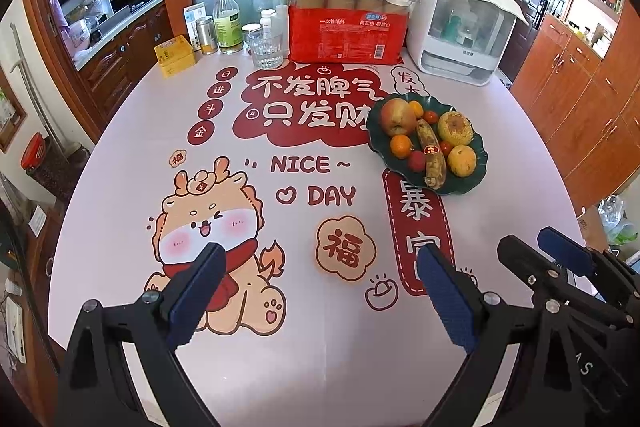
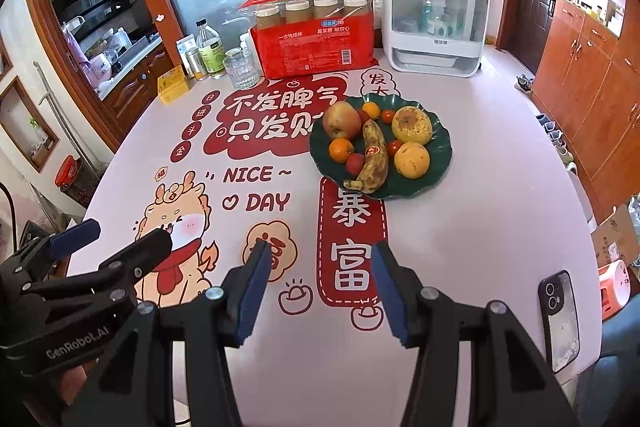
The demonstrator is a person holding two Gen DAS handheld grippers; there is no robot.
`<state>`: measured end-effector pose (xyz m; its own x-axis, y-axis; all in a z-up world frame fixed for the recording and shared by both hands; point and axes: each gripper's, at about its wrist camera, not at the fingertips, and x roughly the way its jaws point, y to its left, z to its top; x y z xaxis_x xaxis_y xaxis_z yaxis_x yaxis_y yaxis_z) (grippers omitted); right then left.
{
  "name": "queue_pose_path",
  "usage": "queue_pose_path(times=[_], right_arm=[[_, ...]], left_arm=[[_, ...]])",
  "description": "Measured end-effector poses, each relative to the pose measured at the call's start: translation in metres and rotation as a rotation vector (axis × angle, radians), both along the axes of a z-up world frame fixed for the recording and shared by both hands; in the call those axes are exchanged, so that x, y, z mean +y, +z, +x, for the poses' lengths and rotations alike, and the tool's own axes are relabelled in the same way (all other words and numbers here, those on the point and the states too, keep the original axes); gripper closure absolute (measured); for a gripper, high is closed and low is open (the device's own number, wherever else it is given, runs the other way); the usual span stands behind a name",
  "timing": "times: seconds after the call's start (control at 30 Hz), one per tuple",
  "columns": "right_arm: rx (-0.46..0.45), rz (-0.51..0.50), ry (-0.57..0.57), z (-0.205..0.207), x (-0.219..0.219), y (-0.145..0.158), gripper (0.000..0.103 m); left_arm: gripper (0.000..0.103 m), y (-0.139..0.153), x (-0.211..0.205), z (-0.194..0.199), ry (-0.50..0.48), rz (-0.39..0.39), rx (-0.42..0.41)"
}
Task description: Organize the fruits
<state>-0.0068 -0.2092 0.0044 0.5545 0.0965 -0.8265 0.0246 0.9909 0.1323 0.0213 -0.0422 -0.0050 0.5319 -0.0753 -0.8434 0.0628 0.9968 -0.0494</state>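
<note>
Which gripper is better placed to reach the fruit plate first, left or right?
Probably the right gripper: the dark green scalloped plate of fruit lies almost straight ahead of its open jaws, whereas it lies off to the right of the open left gripper.

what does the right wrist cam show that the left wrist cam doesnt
Only the right wrist view shows the phone lying near the table's right edge, and the left gripper from the side. Only the left wrist view shows the right gripper from the side. Both show the green plate of fruit with the banana, the red package and the glass.
</note>
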Motion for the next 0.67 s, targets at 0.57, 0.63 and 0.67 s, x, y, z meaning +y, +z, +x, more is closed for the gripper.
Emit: queue_pose_path(times=[0.57, 0.63, 0.67], right_arm=[[0.006, 0.011, -0.007, -0.0023, -0.0016, -0.0012, 0.051], [0.008, 0.011, -0.008, -0.0026, -0.0016, -0.0011, 0.051], [0.008, 0.010, -0.007, -0.0022, -0.0012, -0.0011, 0.051]], left_arm=[[0.007, -0.0047, 0.0033, 0.0001, -0.007, 0.029, 0.022], [0.007, -0.0040, 0.0026, 0.0006, -0.007, 0.029, 0.023], [0.007, -0.0044, 0.0033, 0.0003, -0.007, 0.029, 0.025]])
